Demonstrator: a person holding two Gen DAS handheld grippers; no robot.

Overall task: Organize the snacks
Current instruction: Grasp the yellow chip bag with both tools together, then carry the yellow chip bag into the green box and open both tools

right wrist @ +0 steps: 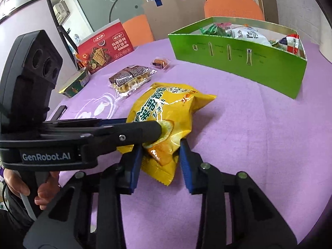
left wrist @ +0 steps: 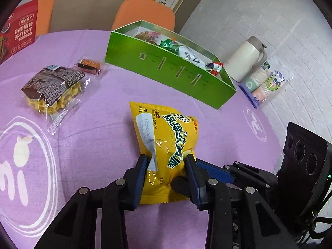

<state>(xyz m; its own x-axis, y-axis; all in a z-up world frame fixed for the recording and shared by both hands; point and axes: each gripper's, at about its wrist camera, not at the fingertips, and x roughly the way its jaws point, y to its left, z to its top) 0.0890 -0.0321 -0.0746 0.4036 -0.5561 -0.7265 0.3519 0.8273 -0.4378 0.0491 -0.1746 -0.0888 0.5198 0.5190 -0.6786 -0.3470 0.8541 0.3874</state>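
The left tool (left wrist: pixel 166 172) squeezes the yellow snack bag (left wrist: pixel 166 145) between its two blue pads, near the bag's low end. The right tool (right wrist: pixel 159 161) has its pads on both sides of the same bag (right wrist: pixel 166 114), at the bottom corner; the left pad touches it, but it is hard to tell if the right pad does. The bag sits over the purple counter (left wrist: pixel 93 134), near the middle. Farther away stands the green box (left wrist: pixel 166 70) with other snacks inside. To the left lie a waffle pack (left wrist: pixel 51 87) and a small wrapped cake (left wrist: pixel 89 65). A red cracker box (right wrist: pixel 103 45) stands far left.
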